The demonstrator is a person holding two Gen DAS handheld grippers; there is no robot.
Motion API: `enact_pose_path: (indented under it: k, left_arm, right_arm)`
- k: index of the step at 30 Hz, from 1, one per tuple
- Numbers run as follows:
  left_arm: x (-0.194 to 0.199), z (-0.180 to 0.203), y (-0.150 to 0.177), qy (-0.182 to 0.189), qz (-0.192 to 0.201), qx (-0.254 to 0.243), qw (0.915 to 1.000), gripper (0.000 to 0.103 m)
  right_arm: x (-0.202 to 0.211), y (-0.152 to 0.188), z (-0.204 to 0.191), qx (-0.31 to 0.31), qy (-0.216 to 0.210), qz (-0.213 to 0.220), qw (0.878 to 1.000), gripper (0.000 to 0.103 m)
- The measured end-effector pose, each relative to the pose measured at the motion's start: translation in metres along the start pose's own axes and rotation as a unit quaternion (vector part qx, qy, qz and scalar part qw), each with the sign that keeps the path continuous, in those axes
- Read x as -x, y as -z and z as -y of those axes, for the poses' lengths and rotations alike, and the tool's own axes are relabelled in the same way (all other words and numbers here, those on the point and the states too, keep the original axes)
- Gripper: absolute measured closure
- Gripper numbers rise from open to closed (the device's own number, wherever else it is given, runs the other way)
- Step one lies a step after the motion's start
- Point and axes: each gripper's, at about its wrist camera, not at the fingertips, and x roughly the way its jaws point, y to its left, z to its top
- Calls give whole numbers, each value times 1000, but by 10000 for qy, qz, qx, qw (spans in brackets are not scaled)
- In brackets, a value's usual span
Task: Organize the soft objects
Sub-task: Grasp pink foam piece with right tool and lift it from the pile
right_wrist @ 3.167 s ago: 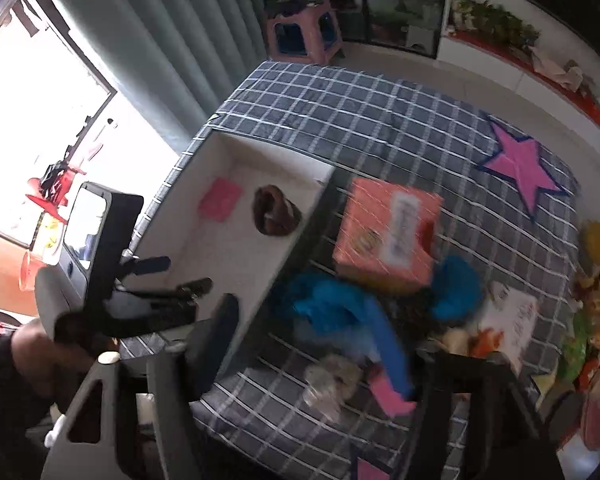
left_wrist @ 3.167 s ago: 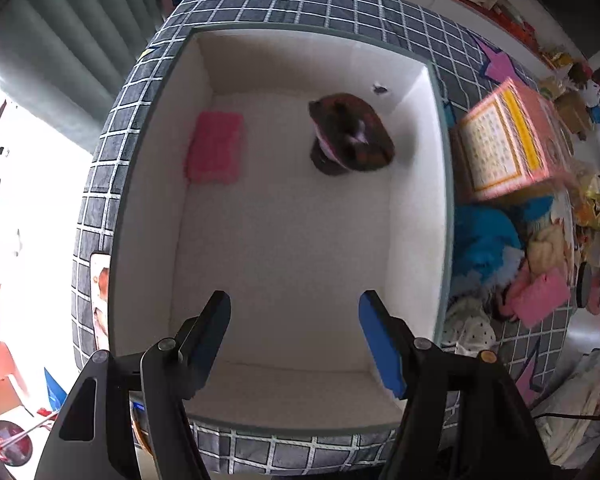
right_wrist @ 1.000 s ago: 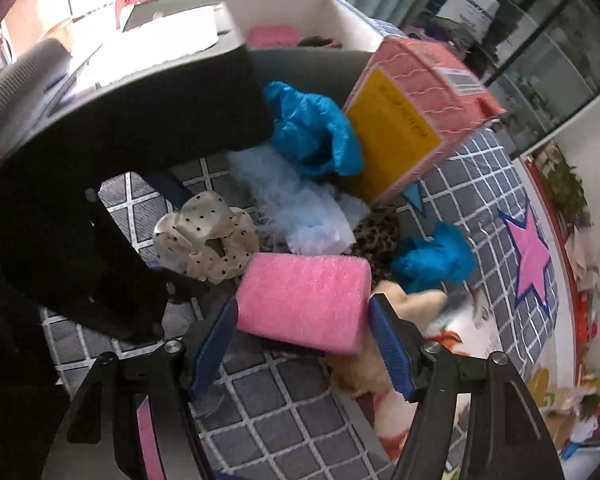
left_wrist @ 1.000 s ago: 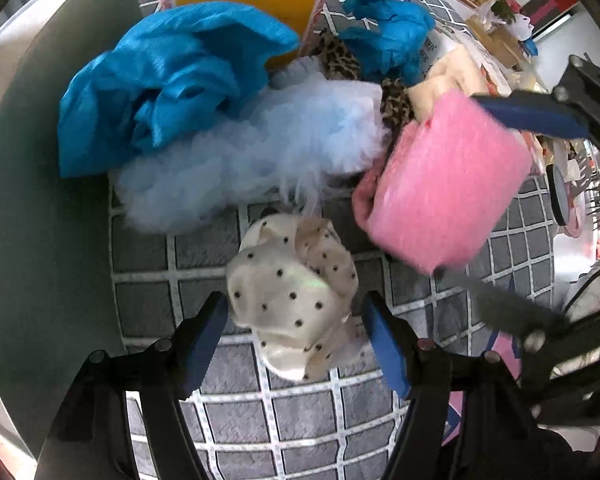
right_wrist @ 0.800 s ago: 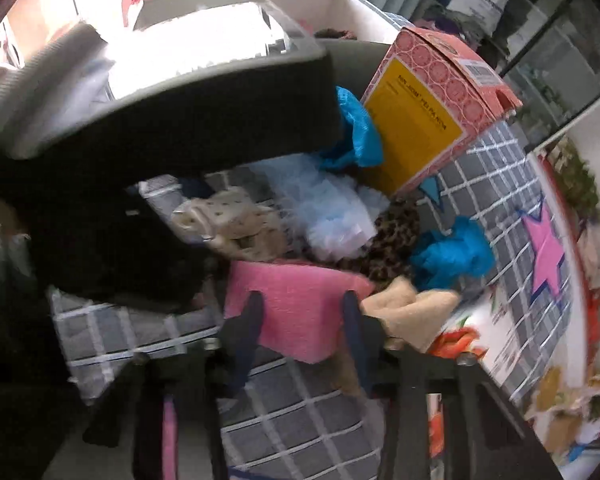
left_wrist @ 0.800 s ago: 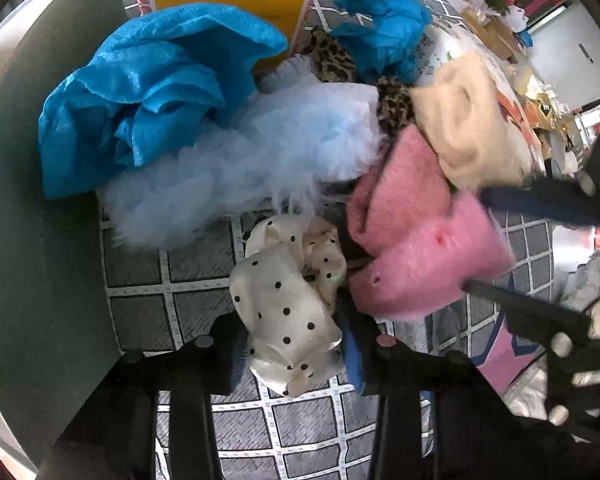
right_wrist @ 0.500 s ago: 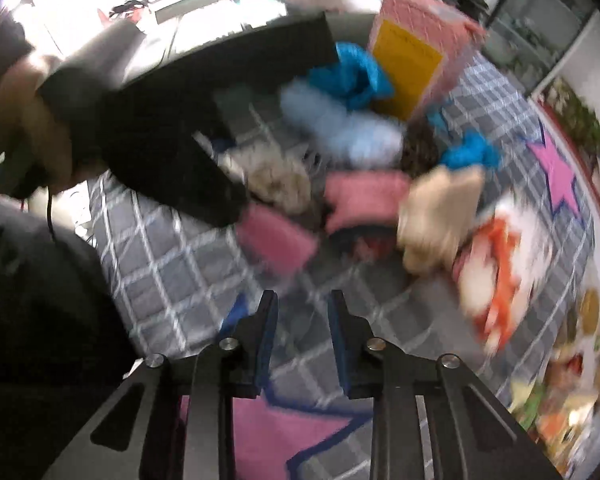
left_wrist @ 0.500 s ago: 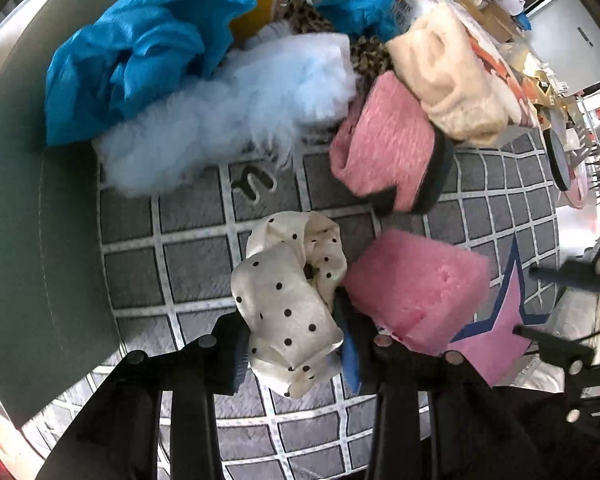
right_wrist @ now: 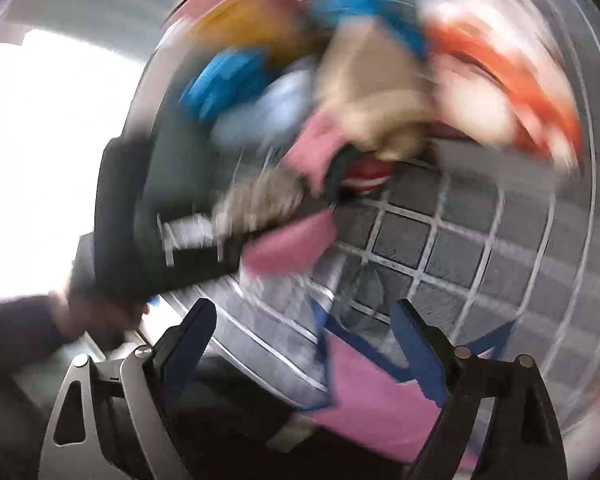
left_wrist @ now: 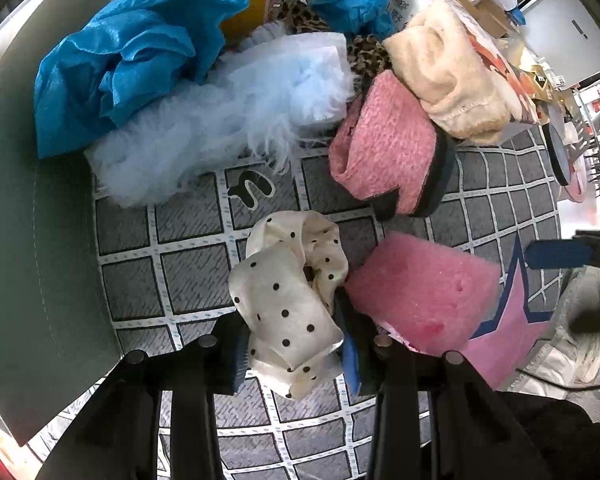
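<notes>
On a grey checked mat (left_wrist: 188, 272) with white grid lines, the left claw (left_wrist: 296, 354) points steeply down and is clamped on a cream satin scrunchie with black polka dots (left_wrist: 288, 300), its blue pads pressed against both sides of the fabric. Just beside the scrunchie, touching its right edge, lies a pink foam sponge block (left_wrist: 424, 292), partly over a pink star with a blue outline (left_wrist: 516, 336) printed on the mat. Beyond them sits a heap of soft things: a crumpled bright blue cloth (left_wrist: 132, 60), a pale blue fluffy tulle piece (left_wrist: 236, 112), a pink knitted pouch with a black rim (left_wrist: 388, 152), a cream fleece item (left_wrist: 448, 80) and a leopard-print fabric (left_wrist: 364, 54) partly buried. A grey-green box wall (left_wrist: 32, 240) rises along the left.

The right wrist view is badly blurred. The right claw (right_wrist: 302, 332) is opening, its blue-padded fingers (right_wrist: 192, 336) well apart with nothing between them, above the pink star. One blue pad of it shows at the right edge of the left view.
</notes>
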Motion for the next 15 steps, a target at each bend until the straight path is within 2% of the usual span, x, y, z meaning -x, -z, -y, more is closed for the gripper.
enact_pose_path:
  k: [1, 3, 4, 7, 10, 11, 13, 15]
  left_arm:
    - [0, 0, 1, -1, 4, -19, 10000, 63]
    - [2, -1, 3, 8, 4, -57, 10000, 63]
    - [3, -1, 4, 16, 5, -78, 10000, 63]
    - [5, 0, 5, 12, -10, -148, 9999, 63]
    - [5, 3, 5, -8, -33, -247, 9997, 63]
    - [5, 3, 4, -21, -46, -286, 9996, 63]
    - [5, 5, 4, -26, -66, -337, 9994, 63]
    - [5, 7, 4, -33, -62, -317, 9995, 62]
  right_arm:
    - [-4, -4, 17, -641, -279, -34, 9975, 20]
    - [-17, -8, 39, -1434, -473, -245, 9882, 30]
    - [-23, -7, 46, -1696, -549, -295, 9835, 33]
    - [-43, -8, 51, -2283, -969, -364, 9681, 34]
    - [-63, -7, 53, -2951, -1541, -295, 9425, 34]
    - [-71, -6, 51, -3030, -1638, -366, 9381, 34]
    - [-75, -11, 46, -3056, -1594, -386, 9379, 34]
    - [-71, -16, 38, -2870, -1373, -374, 9473, 34]
